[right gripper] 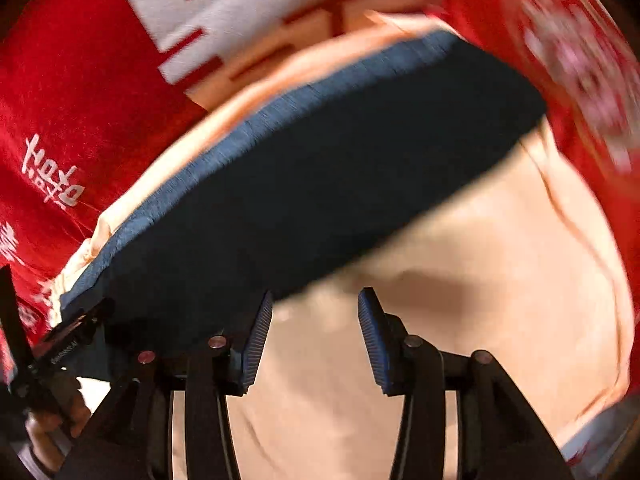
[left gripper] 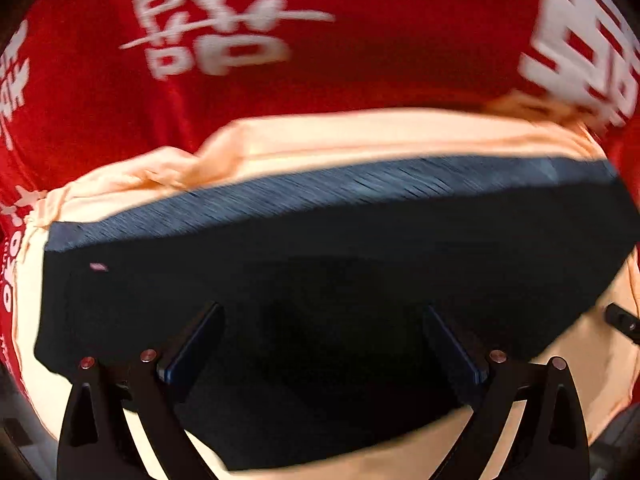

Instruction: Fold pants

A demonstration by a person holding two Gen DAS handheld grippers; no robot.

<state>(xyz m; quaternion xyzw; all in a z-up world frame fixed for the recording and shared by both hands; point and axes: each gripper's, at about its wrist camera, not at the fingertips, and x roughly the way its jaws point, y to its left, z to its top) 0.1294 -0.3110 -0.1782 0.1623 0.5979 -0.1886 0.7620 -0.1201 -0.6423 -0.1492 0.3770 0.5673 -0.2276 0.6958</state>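
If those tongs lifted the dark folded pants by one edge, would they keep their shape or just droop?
Probably droop. The dark pants are soft cloth lying folded on a peach cloth, so an edge lift would likely let the layers sag and unfold. The ribbed band along one edge looks thicker and may hold a little better. They seem light and unlikely to slip from the ridged pads.

The pants (left gripper: 320, 248), dark navy with a ribbed edge, lie folded in a thick flat stack, spanning nine to three o'clock on peach fabric.
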